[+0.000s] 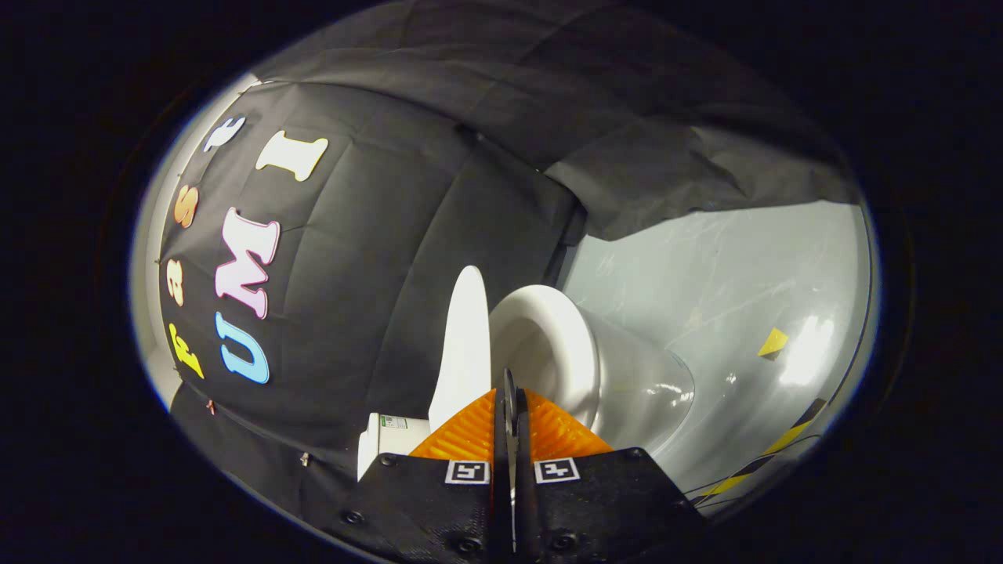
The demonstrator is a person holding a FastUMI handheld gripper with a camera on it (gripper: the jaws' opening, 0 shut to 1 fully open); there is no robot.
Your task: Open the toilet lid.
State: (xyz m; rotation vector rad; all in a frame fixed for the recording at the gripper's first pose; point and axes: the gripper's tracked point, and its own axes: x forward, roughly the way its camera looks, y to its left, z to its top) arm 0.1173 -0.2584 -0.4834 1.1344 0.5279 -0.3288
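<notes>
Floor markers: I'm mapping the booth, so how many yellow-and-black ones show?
2. A small diamond marker lies on the floor beyond the toilet bowl; a striped tape strip lies nearer. Others may be hidden. Gripper shut.

Gripper view: rolled sideways, close behind the toilet (580,368), looking along the closed fingers (508,399) toward its raised lid (464,345).

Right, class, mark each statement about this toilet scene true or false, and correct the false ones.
1. The toilet lid stands raised off the bowl. True.
2. The gripper has its fingers spread wide apart. False: the fingers are closed together, with nothing seen between them.
3. The toilet seat ring lies uncovered beside the lid. True.
4. The lid is clamped between the fingers. False: the lid stands just beyond the fingertips, not held.
5. The floor is covered in black cloth. False: it is pale and glossy.
</notes>
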